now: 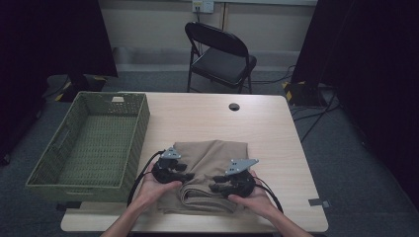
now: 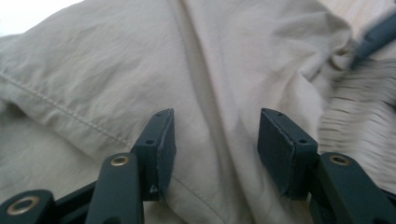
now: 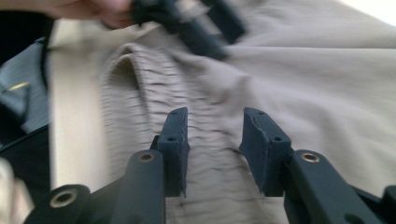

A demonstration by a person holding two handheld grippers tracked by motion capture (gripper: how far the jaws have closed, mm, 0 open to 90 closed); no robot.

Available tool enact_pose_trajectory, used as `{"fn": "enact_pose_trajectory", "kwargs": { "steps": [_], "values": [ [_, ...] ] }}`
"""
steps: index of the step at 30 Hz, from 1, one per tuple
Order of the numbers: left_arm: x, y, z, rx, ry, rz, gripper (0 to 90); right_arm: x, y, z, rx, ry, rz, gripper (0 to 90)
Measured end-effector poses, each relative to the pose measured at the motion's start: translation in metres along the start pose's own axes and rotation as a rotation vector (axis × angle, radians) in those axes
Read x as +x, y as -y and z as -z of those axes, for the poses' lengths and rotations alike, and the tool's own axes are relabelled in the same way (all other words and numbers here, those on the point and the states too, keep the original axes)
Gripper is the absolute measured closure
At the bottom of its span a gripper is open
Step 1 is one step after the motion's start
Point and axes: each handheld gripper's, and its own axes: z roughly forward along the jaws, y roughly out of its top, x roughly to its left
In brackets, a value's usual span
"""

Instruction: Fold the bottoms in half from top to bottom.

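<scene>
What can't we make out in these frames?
- High view: the left gripper and right gripper cover the folded khaki garment, so jaw contact is unclear.
- Right gripper view: motion blur smears the ribbed waistband.
- Left gripper view: garment type is unclear; the frame edges crop it.
- High view: the green basket near wall hides its floor edge.

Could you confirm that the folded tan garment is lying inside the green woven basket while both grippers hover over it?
Not quite: the folded tan garment lies on the wooden table, to the right of the green woven basket. The high view shows it. The left gripper and right gripper are indeed over it.
</scene>
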Motion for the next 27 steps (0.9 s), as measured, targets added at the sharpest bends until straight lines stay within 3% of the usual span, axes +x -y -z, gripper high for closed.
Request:
{"fn": "enact_pose_trajectory", "kwargs": {
  "steps": [4,7,10,13,18,21,23,25,27],
  "values": [
    [0.000,0.001,-0.002,0.012,-0.013,-0.003,45.7,0.009,0.003,-0.002,0.028,-0.027,0.021,65.2],
    [0.000,0.001,-0.005,0.025,-0.066,-0.006,44.7,0.012,0.009,-0.006,0.059,-0.048,0.031,67.4],
    [0.004,0.001,-0.006,0.038,-0.066,-0.001,42.5,0.015,0.014,-0.010,0.089,-0.050,0.063,67.4],
    [0.007,0.002,-0.008,0.042,-0.094,0.007,43.0,0.017,0.018,-0.011,0.092,-0.048,0.086,67.4],
    [0.006,0.001,-0.011,0.062,-0.143,-0.049,44.4,0.022,0.021,-0.012,0.091,-0.026,0.126,67.5],
    [0.006,0.000,-0.009,0.069,-0.143,-0.035,43.6,0.021,0.018,-0.011,0.103,-0.033,0.120,66.9],
    [0.008,-0.001,-0.006,0.050,-0.119,-0.028,43.7,0.018,0.017,-0.010,0.103,-0.047,0.092,64.7],
    [0.006,-0.004,-0.001,0.014,-0.093,-0.040,47.7,0.014,0.014,-0.008,0.088,-0.058,0.068,62.7],
    [0.004,-0.008,0.005,-0.041,-0.055,-0.016,49.5,0.008,0.009,-0.005,0.062,-0.038,0.051,63.1]
  ]
}}
